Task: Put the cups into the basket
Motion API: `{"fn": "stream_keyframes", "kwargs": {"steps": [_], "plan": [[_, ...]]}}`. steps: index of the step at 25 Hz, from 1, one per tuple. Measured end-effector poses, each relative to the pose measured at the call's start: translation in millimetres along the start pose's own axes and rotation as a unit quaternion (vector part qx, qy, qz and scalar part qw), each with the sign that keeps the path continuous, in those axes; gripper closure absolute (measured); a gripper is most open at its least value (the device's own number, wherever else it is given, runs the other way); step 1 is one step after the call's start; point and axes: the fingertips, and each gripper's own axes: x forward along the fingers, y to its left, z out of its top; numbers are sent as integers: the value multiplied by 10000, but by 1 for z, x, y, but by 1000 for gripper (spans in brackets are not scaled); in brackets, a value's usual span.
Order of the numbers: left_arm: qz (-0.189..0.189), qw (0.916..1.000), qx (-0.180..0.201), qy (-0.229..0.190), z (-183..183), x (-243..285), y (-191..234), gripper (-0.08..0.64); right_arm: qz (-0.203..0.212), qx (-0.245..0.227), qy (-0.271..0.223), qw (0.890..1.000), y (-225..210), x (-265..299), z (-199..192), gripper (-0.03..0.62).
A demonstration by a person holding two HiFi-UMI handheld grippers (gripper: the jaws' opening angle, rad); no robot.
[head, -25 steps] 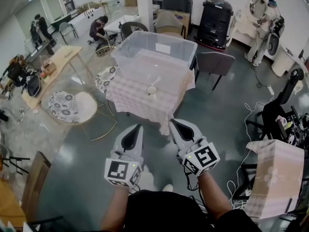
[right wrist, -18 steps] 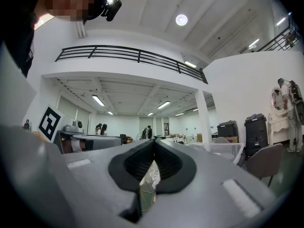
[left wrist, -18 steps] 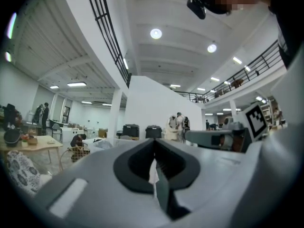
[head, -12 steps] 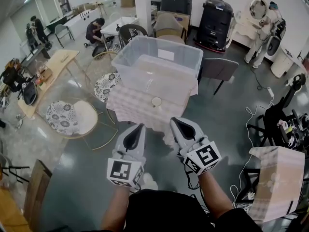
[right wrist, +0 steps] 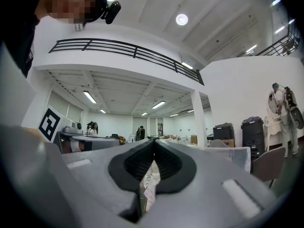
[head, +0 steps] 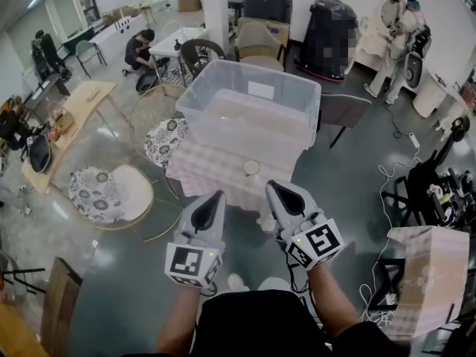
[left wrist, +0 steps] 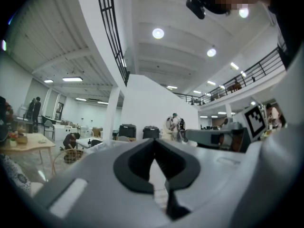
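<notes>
A small white cup (head: 251, 168) stands near the front of a table with a checked cloth (head: 201, 171). Behind it on the same table sits a large clear plastic basket (head: 249, 108). My left gripper (head: 216, 198) and right gripper (head: 271, 187) are held side by side in the air just short of the table's near edge, both tilted forward and upward. Both are shut with nothing between the jaws. In the left gripper view the left gripper (left wrist: 154, 144) points across the room, and in the right gripper view the right gripper (right wrist: 153, 144) does the same, with the basket (right wrist: 237, 156) at its right.
Round patterned stools (head: 111, 193) and a wire-frame chair (head: 152, 110) stand left of the table. A grey chair (head: 342, 110) is right of the basket. A cloth-covered box (head: 424, 274) and cables lie at the right. People work at the back of the room.
The table, the cup and the basket have come closer in the head view as I moved forward. Both grippers keep their pose and stay shut.
</notes>
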Motion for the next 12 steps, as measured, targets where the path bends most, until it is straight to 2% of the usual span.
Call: {"fn": "stream_keyframes", "kwargs": {"steps": [12], "plan": [[-47,9999,-121,-13,-1,20,39,554,-113,-43,98,9999,-8,34,-5,591]]}}
